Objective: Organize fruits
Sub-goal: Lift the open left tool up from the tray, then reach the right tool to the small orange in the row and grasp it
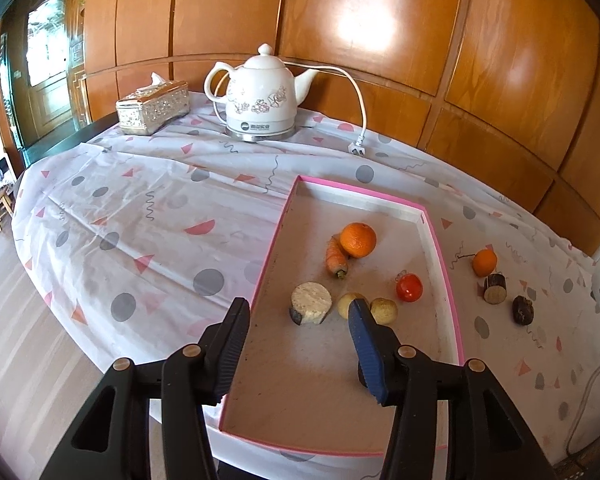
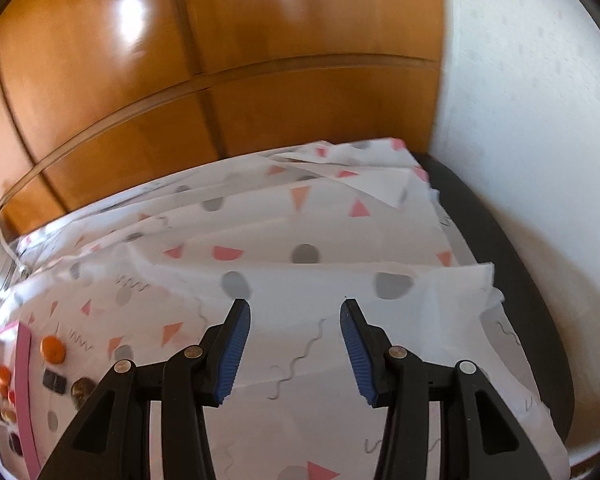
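Note:
A pink-rimmed tray (image 1: 440, 248) lies on the patterned tablecloth. Inside it are an orange (image 1: 358, 239), a carrot (image 1: 336, 258), a red tomato (image 1: 409, 287), a pale round slice (image 1: 311, 303) and two small yellowish fruits (image 1: 384, 310). Right of the tray, on the cloth, sit a small orange (image 1: 484, 262) and two dark brown chunks (image 1: 495, 289). My left gripper (image 1: 298, 306) hovers open over the tray's near part, with nothing between its fingers. My right gripper (image 2: 294, 308) is open and empty over bare cloth; the tray's pink rim (image 2: 24, 384) and the small orange (image 2: 53, 349) show at the far left of the right wrist view.
A white teapot-style kettle (image 1: 260, 96) with a cord and plug (image 1: 356, 148) and a tissue box (image 1: 153, 107) stand at the back. Wood panelling runs behind the table. The table's dark edge (image 2: 512, 280) and a white wall lie to the right.

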Motion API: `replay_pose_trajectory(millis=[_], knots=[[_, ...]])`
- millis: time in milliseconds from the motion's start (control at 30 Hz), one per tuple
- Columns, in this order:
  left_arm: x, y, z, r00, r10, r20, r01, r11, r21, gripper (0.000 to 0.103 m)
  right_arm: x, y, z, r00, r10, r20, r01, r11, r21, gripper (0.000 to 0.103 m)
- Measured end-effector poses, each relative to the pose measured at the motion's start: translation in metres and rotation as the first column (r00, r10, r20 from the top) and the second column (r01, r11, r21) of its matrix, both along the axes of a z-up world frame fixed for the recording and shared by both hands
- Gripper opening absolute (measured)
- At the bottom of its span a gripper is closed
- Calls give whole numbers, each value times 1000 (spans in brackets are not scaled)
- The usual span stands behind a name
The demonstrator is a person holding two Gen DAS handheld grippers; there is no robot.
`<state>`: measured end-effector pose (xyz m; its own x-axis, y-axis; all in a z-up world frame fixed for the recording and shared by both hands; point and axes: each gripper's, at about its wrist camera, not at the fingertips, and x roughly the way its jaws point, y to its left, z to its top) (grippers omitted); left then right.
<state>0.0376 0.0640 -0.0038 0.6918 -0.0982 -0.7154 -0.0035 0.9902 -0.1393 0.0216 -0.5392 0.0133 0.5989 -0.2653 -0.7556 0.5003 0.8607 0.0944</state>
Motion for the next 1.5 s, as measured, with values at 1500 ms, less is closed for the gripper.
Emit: replay_pose_trajectory(millis=[1500], knots=[[-22, 37, 0, 997, 80, 11, -80, 996, -43, 54, 78, 214, -23, 775, 618, -129, -622, 783, 12, 48]])
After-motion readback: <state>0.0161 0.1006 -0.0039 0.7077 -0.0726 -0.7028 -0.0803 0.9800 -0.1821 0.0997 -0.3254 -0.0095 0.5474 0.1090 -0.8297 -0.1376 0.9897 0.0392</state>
